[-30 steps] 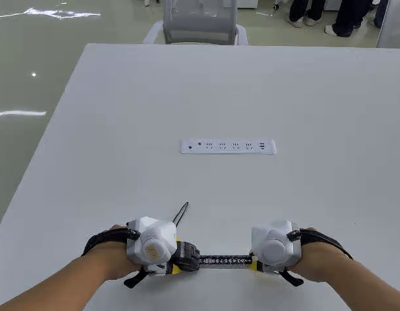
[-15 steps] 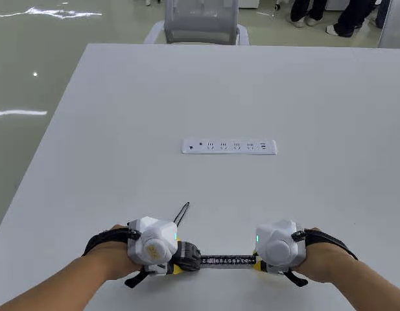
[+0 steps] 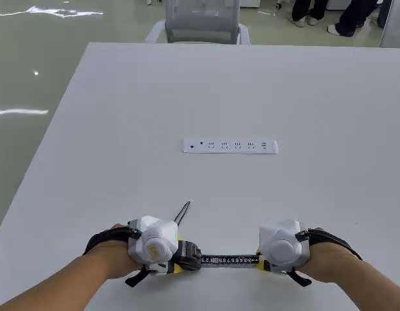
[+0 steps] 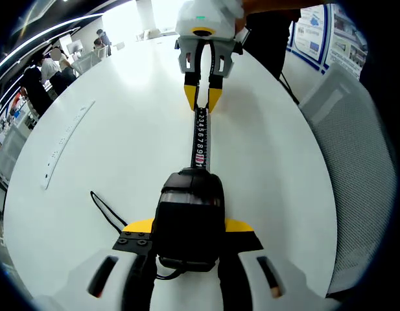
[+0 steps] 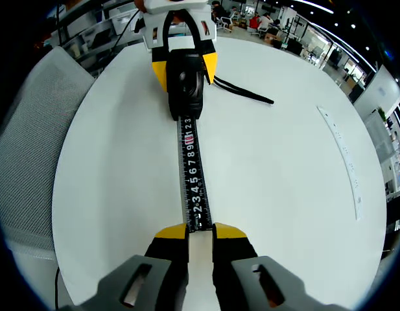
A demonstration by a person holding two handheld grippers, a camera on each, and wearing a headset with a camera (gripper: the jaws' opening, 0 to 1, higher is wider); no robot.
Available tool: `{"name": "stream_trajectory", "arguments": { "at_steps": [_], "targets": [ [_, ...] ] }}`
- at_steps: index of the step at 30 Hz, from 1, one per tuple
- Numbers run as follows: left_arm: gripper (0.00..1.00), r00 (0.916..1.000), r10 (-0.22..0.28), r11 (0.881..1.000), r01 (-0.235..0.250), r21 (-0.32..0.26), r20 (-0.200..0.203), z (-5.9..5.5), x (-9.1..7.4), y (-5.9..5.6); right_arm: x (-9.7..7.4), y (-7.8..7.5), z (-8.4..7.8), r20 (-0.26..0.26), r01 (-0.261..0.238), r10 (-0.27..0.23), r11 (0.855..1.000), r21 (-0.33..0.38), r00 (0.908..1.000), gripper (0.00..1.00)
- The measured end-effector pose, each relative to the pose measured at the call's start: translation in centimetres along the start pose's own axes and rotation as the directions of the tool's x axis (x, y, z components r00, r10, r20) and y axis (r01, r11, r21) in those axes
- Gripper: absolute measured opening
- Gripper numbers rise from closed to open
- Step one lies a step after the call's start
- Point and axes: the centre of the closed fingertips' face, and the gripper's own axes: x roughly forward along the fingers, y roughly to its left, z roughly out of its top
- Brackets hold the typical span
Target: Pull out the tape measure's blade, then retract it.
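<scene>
Your left gripper (image 3: 179, 257) is clamped on the chunky black tape measure case (image 3: 189, 256), with one yellow-tipped jaw on either side of it. Your right gripper (image 3: 258, 262) has its jaws pinched together on the free end of the thin black blade (image 3: 229, 260) printed with white numerals.

From the head view, the tape sits at the near edge of the wide white table (image 3: 187, 97), between your two hands. Its long axis runs left to right, roughly parallel to that edge, with the case at the left end and the tip at the right. The head view also shows the long white power strip (image 3: 230, 146) lying well apart towards the middle of the table, and a grey mesh chair (image 3: 201, 19) at the far side.

The gripper views give you what the head view blurs. Looking along your right jaws, the blade's printed face is turned up, and the scale counts away from you towards the case, with one red mark near the case mouth. Looking along your left jaws, the case fills the space between the pads, and a thin black cord loop (image 4: 105, 210) trails off it onto the table. Whether the blade rests on the tabletop or hangs just above it cannot be told.
</scene>
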Motion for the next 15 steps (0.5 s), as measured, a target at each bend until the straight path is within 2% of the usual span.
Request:
{"name": "stream_trajectory", "arguments": {
  "at_steps": [15],
  "targets": [
    [0.32, 1.0, 0.0, 1.0, 0.0, -0.001, 0.0, 0.03, 0.02, 0.01, -0.05, -0.11, -0.49, -0.005, 0.001, -0.001, 1.0, 0.002, 1.0, 0.11]
  ]
}}
